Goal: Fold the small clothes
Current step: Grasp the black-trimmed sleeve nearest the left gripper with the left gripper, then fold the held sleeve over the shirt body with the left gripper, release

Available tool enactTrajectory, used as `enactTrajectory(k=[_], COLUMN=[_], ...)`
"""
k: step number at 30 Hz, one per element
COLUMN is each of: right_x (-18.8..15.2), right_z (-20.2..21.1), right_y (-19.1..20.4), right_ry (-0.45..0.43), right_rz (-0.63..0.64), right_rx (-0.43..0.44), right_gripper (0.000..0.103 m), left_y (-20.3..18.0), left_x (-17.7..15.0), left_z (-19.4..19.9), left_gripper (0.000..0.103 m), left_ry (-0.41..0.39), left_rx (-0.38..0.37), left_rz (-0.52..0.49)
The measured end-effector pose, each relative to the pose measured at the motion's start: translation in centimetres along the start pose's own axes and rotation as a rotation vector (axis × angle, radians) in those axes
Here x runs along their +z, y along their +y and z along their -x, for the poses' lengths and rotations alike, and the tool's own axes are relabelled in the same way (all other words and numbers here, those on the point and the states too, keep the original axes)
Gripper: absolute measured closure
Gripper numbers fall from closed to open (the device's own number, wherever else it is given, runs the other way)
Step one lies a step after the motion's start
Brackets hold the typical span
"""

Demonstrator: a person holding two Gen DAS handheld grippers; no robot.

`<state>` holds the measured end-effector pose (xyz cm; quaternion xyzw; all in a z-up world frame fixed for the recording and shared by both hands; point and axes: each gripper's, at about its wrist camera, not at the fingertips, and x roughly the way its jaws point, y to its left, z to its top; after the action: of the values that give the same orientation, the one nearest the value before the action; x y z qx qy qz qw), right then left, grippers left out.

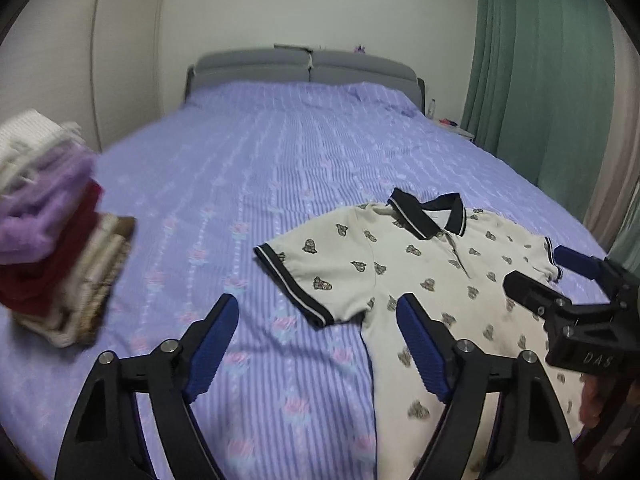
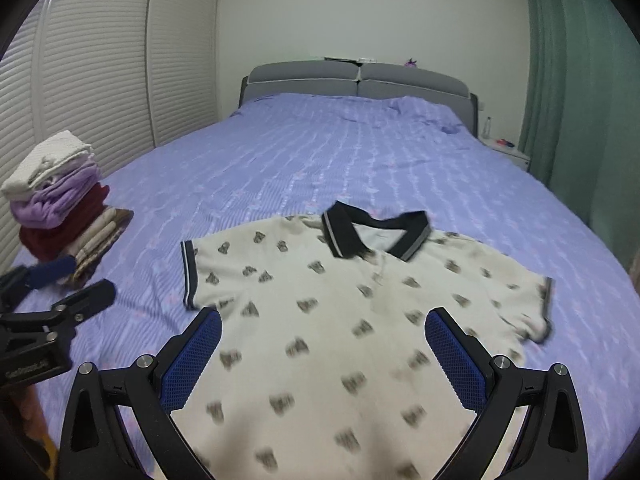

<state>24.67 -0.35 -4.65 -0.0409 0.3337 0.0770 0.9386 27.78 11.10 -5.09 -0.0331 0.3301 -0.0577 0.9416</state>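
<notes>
Polo shirt (image 2: pixel 360 320): cream, brown bear print, black collar (image 2: pixel 376 232) and cuffs with white stripe. Bed sheet (image 1: pixel 280 160): lilac, striped, pink floral motifs. Folded stack (image 2: pixel 64 204): white, lilac, maroon, beige. Curtain (image 1: pixel 536 60): green.

Lilac striped bed (image 2: pixel 320 152), cream polo shirt (image 2: pixel 340 312) flat, folded clothes stack (image 2: pixel 64 208)

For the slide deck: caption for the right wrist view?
Open right gripper above a cream polo shirt spread flat on the bed, beside folded clothes.

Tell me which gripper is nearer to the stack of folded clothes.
Left. The left gripper hovers over the bedsheet between the stack of folded clothes and the polo shirt. The right gripper hovers over the shirt, farther from the stack.
</notes>
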Motion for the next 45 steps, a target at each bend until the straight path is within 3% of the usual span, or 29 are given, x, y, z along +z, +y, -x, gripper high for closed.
enactTrajectory(k=[7,14,24,31,35,40,45], right_x=[0.9,0.4,0.5,0.5,0.5,0.7,1.1], right_z=[-6.5,-10.4,-11.9,-12.0,-11.6,-10.6,-9.5], right_y=[1.2,1.4,1.5,1.4,1.0,0.2,-1.8], right_ry=[0.067,0.119,0.131,0.133,0.130,0.114,0.085], right_rz=[-0.004,-0.015,-0.009,-0.020,-0.027,-0.027,-0.044], right_rx=[0.028,0.040,0.038,0.029,0.021,0.002,-0.025], right_gripper=[0.001,0.000,0.001,0.001,0.001,0.001,0.001], left_y=[2.5,4.7,8.1,8.6,8.6,5.0,0.1], left_x=[0.5,0.3,-0.5,0.0,0.8,3.6,6.4], left_z=[-7.2,-11.8,-15.4,-17.0,-17.2,-14.4,-12.5], left_gripper=[0.050,0.060,0.063,0.064,0.092,0.095,0.095], left_ry=[0.099,0.164,0.190,0.189,0.229,0.186,0.144], left_rx=[-0.056,-0.119,-0.252,-0.318,-0.306,-0.224,-0.196], left_rz=[0.089,0.188,0.382,0.439,0.441,0.270,0.147])
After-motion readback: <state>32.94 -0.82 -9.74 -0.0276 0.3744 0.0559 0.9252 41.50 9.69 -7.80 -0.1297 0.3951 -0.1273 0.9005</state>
